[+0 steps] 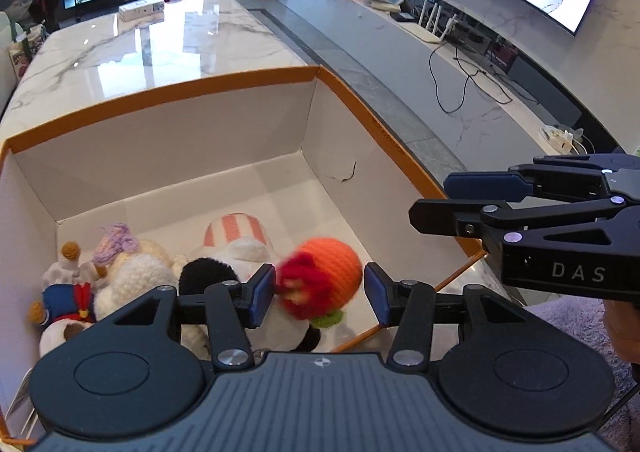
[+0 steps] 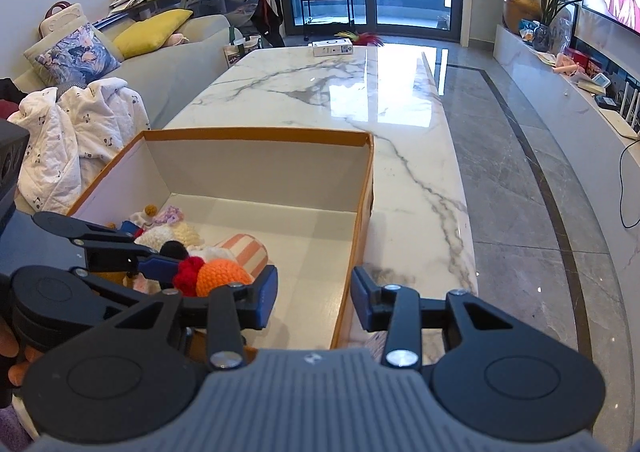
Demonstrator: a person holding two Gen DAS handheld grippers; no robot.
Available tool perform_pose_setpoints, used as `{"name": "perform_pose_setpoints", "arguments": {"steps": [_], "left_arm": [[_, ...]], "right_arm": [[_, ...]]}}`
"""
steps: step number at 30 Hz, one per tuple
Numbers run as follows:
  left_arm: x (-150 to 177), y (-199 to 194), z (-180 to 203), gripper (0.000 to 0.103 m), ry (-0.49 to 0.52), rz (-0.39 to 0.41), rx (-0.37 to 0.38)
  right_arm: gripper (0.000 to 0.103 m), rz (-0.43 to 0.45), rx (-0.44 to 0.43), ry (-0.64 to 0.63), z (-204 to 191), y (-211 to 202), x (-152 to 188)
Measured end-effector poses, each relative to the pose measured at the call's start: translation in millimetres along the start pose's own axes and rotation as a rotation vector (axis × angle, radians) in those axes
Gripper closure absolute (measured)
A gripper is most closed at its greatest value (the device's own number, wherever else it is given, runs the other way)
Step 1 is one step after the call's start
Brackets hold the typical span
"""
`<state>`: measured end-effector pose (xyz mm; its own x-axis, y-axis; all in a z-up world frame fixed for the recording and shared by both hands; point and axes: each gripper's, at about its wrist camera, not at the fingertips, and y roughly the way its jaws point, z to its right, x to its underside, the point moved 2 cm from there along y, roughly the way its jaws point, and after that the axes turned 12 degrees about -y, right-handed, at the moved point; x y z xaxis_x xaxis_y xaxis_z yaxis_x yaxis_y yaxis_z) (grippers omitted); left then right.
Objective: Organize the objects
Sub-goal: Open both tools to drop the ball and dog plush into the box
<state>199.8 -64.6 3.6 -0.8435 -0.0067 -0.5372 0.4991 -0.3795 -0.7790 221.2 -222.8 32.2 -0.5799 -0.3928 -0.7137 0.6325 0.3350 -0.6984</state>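
A white cardboard box with an orange rim (image 1: pixel 160 94) (image 2: pixel 256 131) stands on the marble table. At its near left end lie several knitted toys, among them a pink-striped one (image 1: pixel 236 228) (image 2: pixel 248 252) and a blue sailor doll (image 1: pixel 64 300). My left gripper (image 1: pixel 320 294) hangs over the box. An orange and red knitted toy (image 1: pixel 328 272) (image 2: pixel 222 272) sits blurred between its blue pads, and a sliver of gap shows at the right pad. My right gripper (image 2: pixel 314 298) (image 1: pixel 436 200) is open and empty, straddling the box's right wall near the front corner.
The marble table (image 2: pixel 360 92) stretches away beyond the box, with a small white carton (image 1: pixel 142 8) (image 2: pixel 332 47) at its far end. A sofa with cushions and a blanket (image 2: pixel 72 132) lies to the left. Grey floor, a TV bench (image 1: pixel 400 36) and a screen lie to the right.
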Motion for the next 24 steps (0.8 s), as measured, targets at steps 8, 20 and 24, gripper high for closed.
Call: {"name": "perform_pose_setpoints", "arguments": {"steps": [8,20,24], "left_arm": [[7,-30,4,0.042,0.012,0.073,-0.005],[34,-102,13,0.042,-0.008,0.234,-0.008],[50,-122,10,0.042,-0.01,0.269,-0.049]], "right_arm": [[0.059,0.006,0.009,0.029,-1,-14,11],[0.054,0.095,0.025,0.019,-23,-62,25],[0.053,0.139,0.056,0.002,-37,-81,33]]}}
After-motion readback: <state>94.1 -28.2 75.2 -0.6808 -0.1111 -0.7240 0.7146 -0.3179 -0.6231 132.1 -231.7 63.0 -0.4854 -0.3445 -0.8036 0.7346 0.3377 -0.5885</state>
